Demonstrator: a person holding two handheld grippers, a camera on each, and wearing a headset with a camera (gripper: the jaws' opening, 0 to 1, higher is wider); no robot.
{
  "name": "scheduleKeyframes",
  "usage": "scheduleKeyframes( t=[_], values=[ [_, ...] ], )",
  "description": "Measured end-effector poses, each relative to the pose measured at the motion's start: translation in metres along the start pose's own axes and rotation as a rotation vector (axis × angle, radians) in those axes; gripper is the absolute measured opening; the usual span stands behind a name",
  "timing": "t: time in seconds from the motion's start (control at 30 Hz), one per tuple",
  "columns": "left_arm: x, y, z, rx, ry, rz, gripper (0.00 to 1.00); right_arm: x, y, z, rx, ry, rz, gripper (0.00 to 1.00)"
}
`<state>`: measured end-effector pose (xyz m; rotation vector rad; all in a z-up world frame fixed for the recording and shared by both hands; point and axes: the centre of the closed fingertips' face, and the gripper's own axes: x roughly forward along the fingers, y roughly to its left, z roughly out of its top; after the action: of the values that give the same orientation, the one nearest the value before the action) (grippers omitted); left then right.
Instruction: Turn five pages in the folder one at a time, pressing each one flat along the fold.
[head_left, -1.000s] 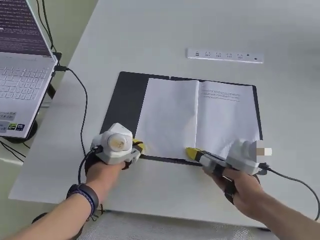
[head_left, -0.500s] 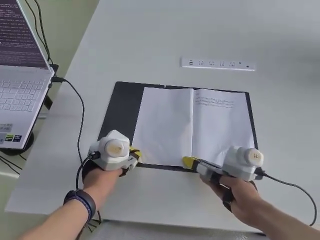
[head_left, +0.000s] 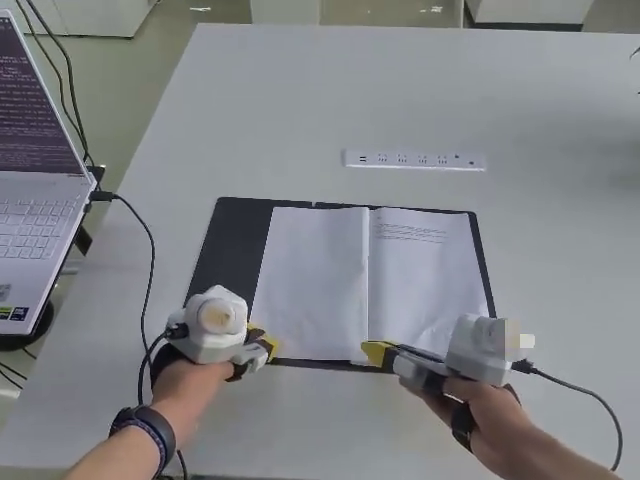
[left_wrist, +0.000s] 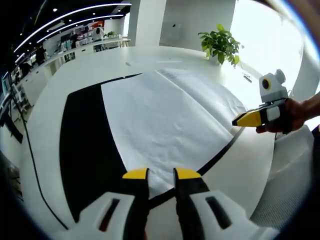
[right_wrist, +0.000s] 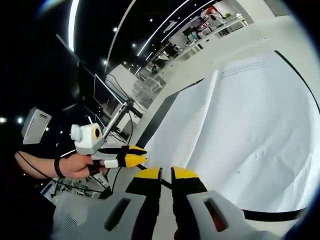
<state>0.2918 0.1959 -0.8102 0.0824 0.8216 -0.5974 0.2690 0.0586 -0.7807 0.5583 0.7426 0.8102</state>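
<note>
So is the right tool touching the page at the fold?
Cannot tell. In the head view the right tool overlaps the bottom edge of the folder by the fold, but contact or a gap isn't plain there.

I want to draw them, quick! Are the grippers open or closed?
Left gripper: slightly open, holding nothing.
Right gripper: closed, holding nothing.

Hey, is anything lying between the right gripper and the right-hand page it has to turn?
Nothing visible does. The right gripper sits at the near edge of the folder by the fold, and the right-hand page is bare. The left gripper is at the near corner of the left page; the power strip lies beyond the folder.
</note>
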Motion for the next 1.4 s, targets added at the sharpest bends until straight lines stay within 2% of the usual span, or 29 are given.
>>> scheduleKeyframes(
  t=[0.2,0.43,0.7,0.8,0.97,1.13,1.4],
  values=[
    [-0.010,-0.002,0.009,-0.002,-0.021,-0.002,0.22,-0.014,-0.008,0.007,-0.029,-0.008,-0.032,0.11],
    [-0.021,-0.004,0.023,0.026,-0.055,-0.004,0.29,-0.029,-0.015,0.024,-0.108,-0.026,-0.067,0.27],
    [-0.039,-0.009,0.041,0.077,-0.103,-0.011,0.35,-0.054,-0.018,0.044,-0.201,-0.038,-0.097,0.34],
    [-0.045,-0.010,0.045,0.079,-0.115,-0.013,0.38,-0.063,-0.020,0.050,-0.222,-0.046,-0.106,0.41],
    [-0.057,-0.013,0.053,0.075,-0.144,-0.019,0.42,-0.080,-0.022,0.060,-0.251,-0.050,-0.122,0.44],
    [-0.072,-0.018,0.068,0.098,-0.188,-0.024,0.48,-0.100,-0.016,0.078,-0.326,-0.057,-0.135,0.49],
    [-0.097,-0.022,0.077,0.144,-0.214,-0.028,0.57,-0.131,-0.009,0.094,-0.408,-0.083,-0.173,0.57]
  ],
)
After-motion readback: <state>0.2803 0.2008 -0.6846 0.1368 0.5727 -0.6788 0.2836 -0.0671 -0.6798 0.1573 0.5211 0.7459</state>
